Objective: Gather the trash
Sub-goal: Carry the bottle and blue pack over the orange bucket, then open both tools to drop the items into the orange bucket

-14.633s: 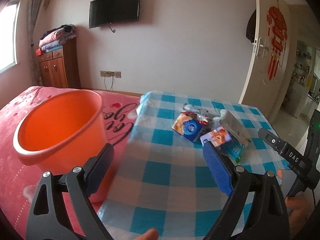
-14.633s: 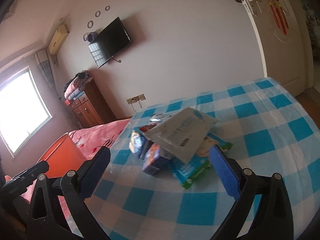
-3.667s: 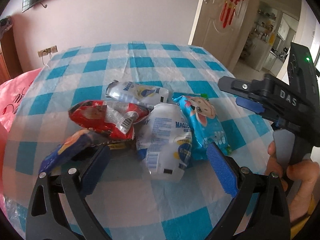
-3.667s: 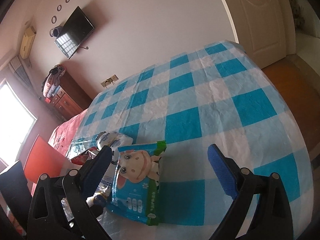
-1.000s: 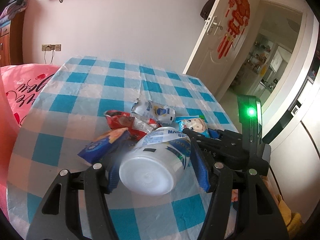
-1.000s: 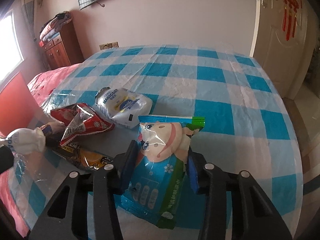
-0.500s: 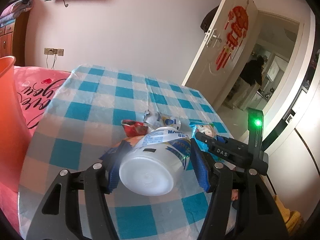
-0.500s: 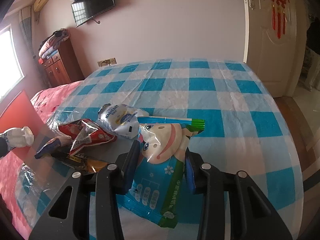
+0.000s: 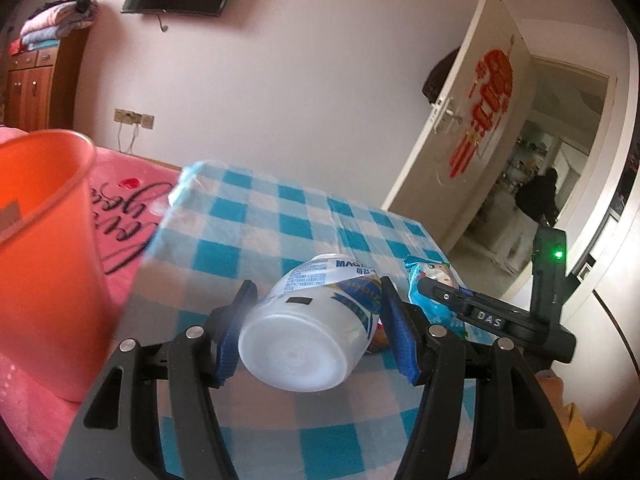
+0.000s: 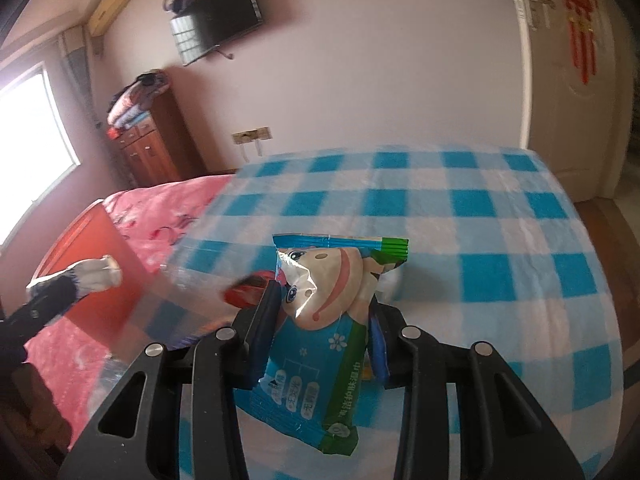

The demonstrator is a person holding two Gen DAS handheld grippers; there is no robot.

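Note:
My left gripper (image 9: pixel 316 294) is shut on a white plastic bottle with blue print (image 9: pixel 308 332), held bottom-first toward the camera above the checked table (image 9: pixel 256 216). The orange bucket (image 9: pixel 44 240) stands close on the left. In the right wrist view, my right gripper (image 10: pixel 322 300) is shut on a blue wet-wipes pack with a cartoon face (image 10: pixel 320 344), lifted off the table. A red wrapper (image 10: pixel 248 292) peeks out behind the left finger. The left gripper (image 10: pixel 52 300) with the bottle shows at the left edge, in front of the bucket (image 10: pixel 100 264). The rest of the trash is hidden.
The bucket sits on a pink bedspread (image 9: pixel 132 192) beside the table. A wooden cabinet (image 10: pixel 160 140) and a wall TV (image 10: pixel 216 16) stand at the back. An open door (image 9: pixel 452 140) is to the right, with a person (image 9: pixel 540 196) beyond it.
Both grippers have risen from the table with their things. The left one has swung left with the bottle, and the bucket now fills the left of its view.

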